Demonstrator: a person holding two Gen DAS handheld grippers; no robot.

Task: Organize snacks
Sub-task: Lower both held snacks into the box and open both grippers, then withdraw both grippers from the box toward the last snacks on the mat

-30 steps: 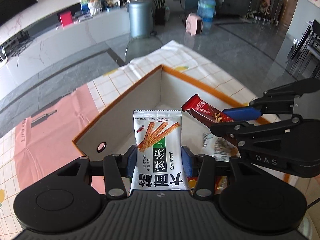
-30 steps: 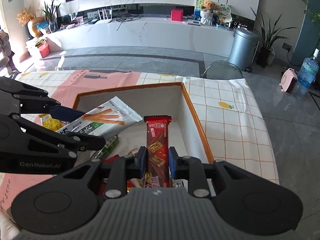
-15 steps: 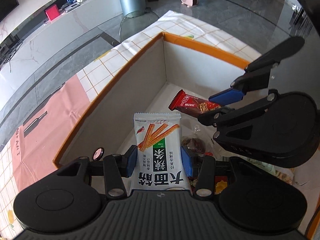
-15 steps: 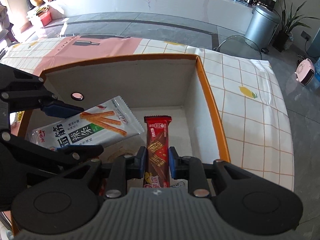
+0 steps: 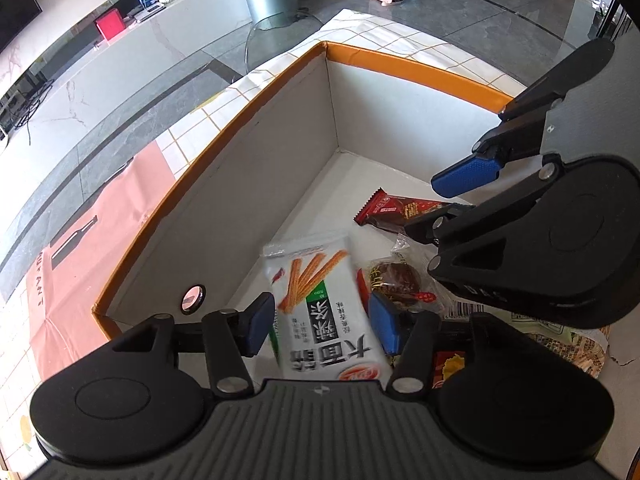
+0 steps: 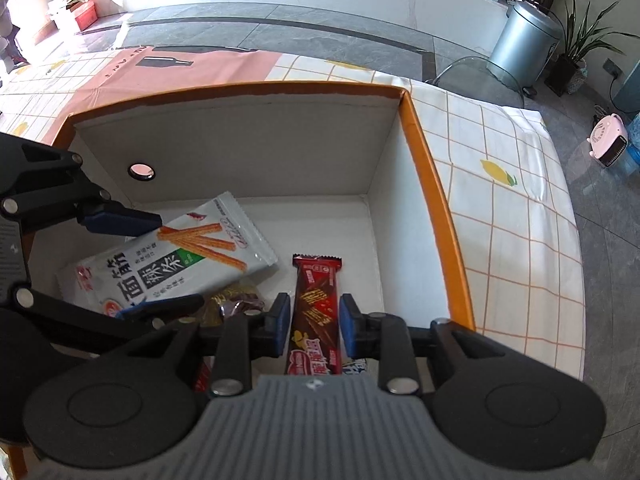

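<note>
An orange-rimmed box (image 5: 404,62) (image 6: 432,184) with white walls holds the snacks. My left gripper (image 5: 320,320) is open inside it; the white spicy-stick packet (image 5: 320,308) (image 6: 180,260) lies loose between its spread fingers on the box floor. My right gripper (image 6: 312,320) is open too, its pads apart from the red chocolate bar (image 6: 316,308) (image 5: 396,210), which lies on the box floor between them. A round brown cake in a clear wrapper (image 5: 396,280) lies between the two snacks.
More snack packets (image 5: 560,340) lie in the near part of the box. The box stands on a checked and pink tablecloth (image 6: 516,216). A finger hole (image 6: 140,171) is in the left wall. A grey bin (image 6: 524,40) stands on the floor beyond.
Both grippers went down into the box and opened. The white packet and the red bar dropped from the fingers and now rest on the box floor.
</note>
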